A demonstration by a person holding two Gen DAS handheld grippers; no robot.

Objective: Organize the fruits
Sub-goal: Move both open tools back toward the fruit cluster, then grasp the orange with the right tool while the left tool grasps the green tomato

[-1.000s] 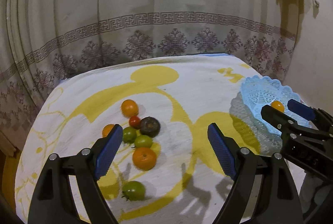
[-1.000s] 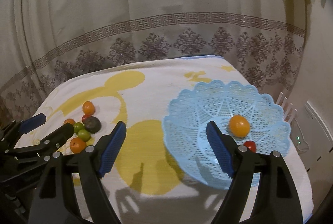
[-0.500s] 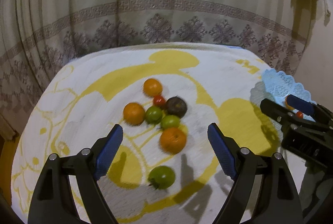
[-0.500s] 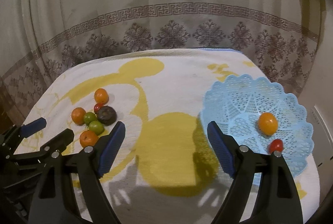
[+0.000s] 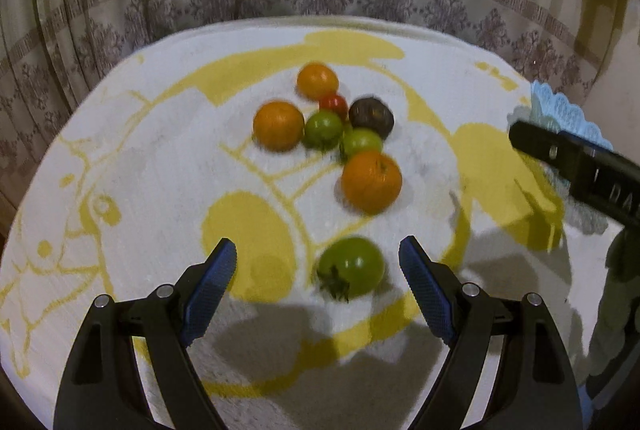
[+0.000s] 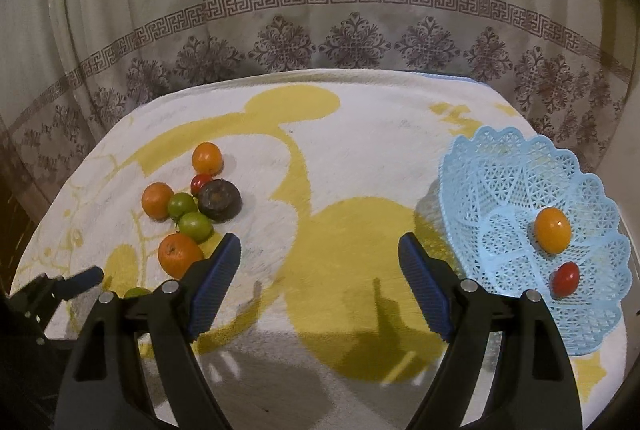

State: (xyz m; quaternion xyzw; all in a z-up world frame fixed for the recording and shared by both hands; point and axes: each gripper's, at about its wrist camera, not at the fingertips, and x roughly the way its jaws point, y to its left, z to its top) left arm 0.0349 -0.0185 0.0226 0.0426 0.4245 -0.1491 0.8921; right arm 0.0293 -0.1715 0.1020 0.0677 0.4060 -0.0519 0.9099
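counter (image 5: pixel 132 158) cloth fills the frame, with the blue basket (image 6: pixel 520 190) at right holding two fruits. left tool (image 5: pixel 316 262) hangs released around the green tomato (image 5: pixel 352 266) at lower centre; i'd centre it before squeezing gently. right tool (image 6: pixel 320 254) is released, empty.

The left gripper (image 5: pixel 318 266) now sits much closer to the green tomato (image 5: pixel 351 267), which lies between its spread fingers. The right gripper (image 6: pixel 320 262) has swung off the blue basket (image 6: pixel 520 166).
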